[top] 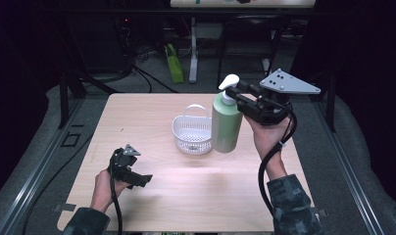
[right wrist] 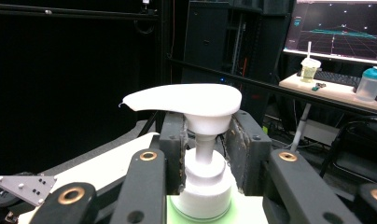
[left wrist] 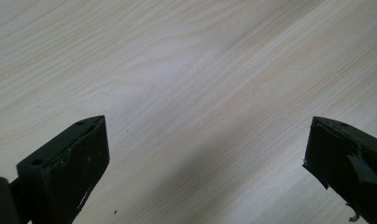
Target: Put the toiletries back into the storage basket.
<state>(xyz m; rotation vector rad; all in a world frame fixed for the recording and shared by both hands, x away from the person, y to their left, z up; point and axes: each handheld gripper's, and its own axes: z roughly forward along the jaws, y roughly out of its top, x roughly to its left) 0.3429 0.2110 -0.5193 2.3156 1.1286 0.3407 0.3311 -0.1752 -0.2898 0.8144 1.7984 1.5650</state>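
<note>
A green pump bottle with a white pump head stands upright right of the table's middle. Whether its base rests on the wood I cannot tell. My right gripper comes in level from the right and is shut on the bottle's neck. In the right gripper view its jaws clamp the white stem and collar just under the pump head. My left gripper hovers low over the table's front left. Its jaws stand wide open over bare wood, with nothing between them.
A white perforated basket with a handle sits just left of the bottle, almost touching it. The light wooden table has dark drop-offs on all sides. A desk with a monitor and bottles stands beyond it.
</note>
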